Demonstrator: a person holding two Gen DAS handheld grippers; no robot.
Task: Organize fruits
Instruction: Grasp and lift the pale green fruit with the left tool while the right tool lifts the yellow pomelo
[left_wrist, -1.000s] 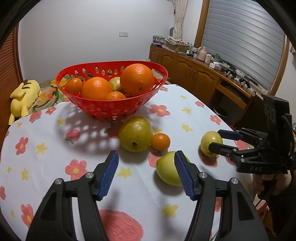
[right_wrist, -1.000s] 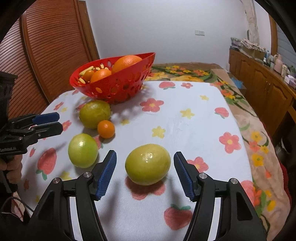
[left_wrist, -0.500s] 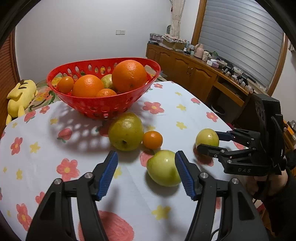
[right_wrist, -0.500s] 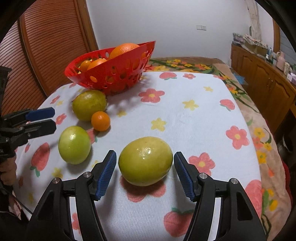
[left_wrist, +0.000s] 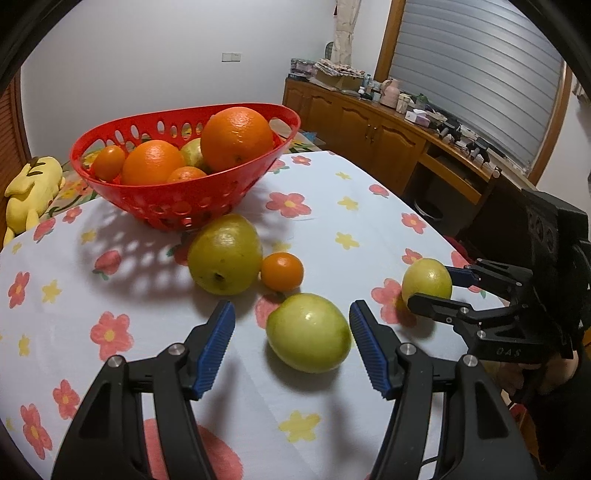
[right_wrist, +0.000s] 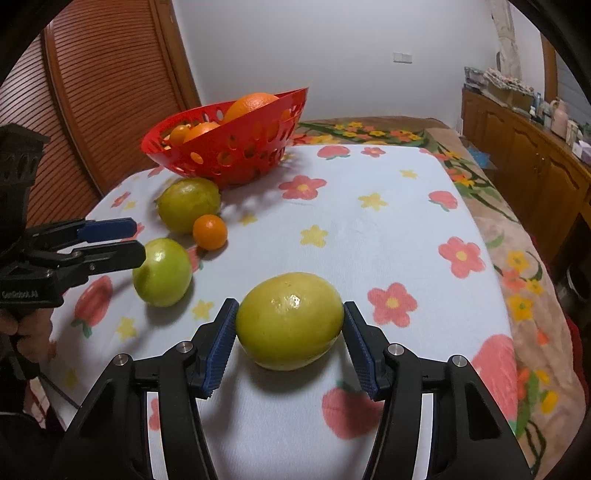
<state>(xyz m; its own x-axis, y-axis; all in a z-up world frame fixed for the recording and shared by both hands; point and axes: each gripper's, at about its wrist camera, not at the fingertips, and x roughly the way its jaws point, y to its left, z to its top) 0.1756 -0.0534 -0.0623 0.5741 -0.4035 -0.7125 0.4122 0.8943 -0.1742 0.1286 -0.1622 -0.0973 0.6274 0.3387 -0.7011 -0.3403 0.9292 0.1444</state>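
Blue ribbed pads are the story right now: the right gripper (right_wrist: 289, 347) has just been closing, its jaws drawn in from a wider stance a second ago until they sit at the flanks of the big yellow-green citrus fruit (right_wrist: 290, 319) between them. Both pads look to be touching the skin; whether they truly squeeze yet, I can't say. That fruit sits on the flowered white tablecloth (right_wrist: 369, 229), well short of the red perforated plastic basket (right_wrist: 236, 147), on the near side.

Over on the other side, the left gripper (left_wrist: 291, 345) holds a middling gap, jaws clear of the round pale-green fruit (left_wrist: 308, 332) lying between them, nothing gripped. Closer to the basket wait a yellow-green pear-like fruit (left_wrist: 223, 254) and a small orange tangerine (left_wrist: 282, 270), touching each other.

My read: the grab on the citrus is nearly set, so a lift toward the basket, already stacked with oranges, looks like the next call.
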